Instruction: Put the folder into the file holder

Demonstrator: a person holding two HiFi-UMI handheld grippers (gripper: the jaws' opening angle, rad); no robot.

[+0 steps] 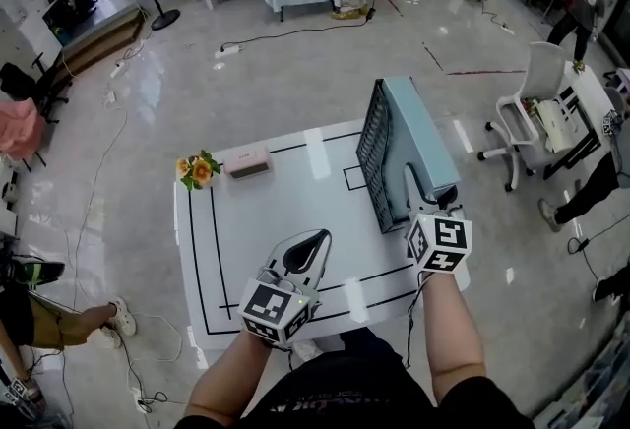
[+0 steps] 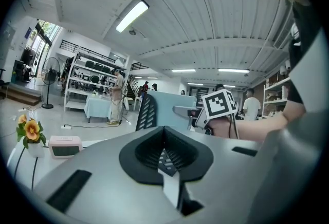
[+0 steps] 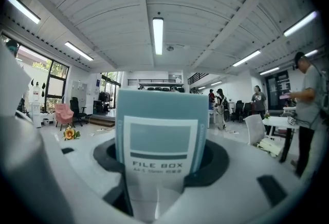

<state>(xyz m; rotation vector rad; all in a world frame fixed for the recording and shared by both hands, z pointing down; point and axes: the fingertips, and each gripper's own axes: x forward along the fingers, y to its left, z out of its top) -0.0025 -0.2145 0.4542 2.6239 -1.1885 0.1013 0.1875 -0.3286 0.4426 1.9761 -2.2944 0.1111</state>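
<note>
The pale blue folder (image 3: 162,135) stands upright near the worktop's (image 1: 266,220) right edge, against the dark mesh file holder (image 1: 377,156). Whether it sits inside is hidden. Its spine label reads "FILE BOX"; the smaller line beneath is illegible. The right gripper (image 1: 430,196), held nearly level, clamps that spine. The left gripper (image 1: 307,250), jaws together and empty, hovers by the near edge.

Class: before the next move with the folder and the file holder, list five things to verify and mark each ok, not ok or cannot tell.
1. Right gripper closed on the spine of the folder: ok.
2. Folder standing upright: ok.
3. Folder fully seated in the file holder: cannot tell.
4. Left gripper shut, empty, apart from the holder: ok.
5. Flower and pink box apart from the holder: ok.
</note>
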